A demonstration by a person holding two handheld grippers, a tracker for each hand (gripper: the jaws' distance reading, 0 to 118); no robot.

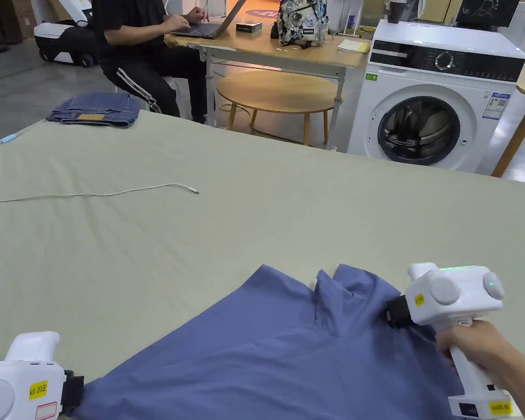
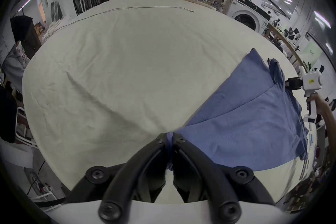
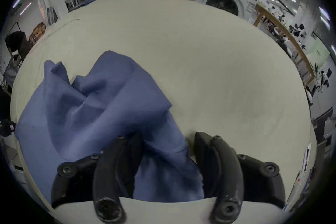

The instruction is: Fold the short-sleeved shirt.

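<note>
Blue short-sleeved shirt [image 1: 267, 350]: thin, matte woven cloth, lying at the near edge of the table [image 1: 256, 219], spread in a rough fan, smooth toward the left corner, bunched into soft upright folds on the right. Table surface is pale greenish-grey fabric, lightly creased.

Left gripper [image 2: 170, 137]: black curved jaws clenched together on a pinched corner of the shirt; cloth is squeezed into a narrow strip between the tips. In the head view it [image 1: 73, 391] sits at the shirt's near-left corner.

Right gripper [image 3: 168, 138]: jaws spread apart, a heap of the shirt draped between them and over the left jaw; right jaw stands clear of the cloth. Not clamping.

Farther out: thin white cable [image 1: 92, 194] on the table, folded jeans [image 1: 94, 109] at the far-left corner, white washing machine [image 1: 436, 93] beyond.
</note>
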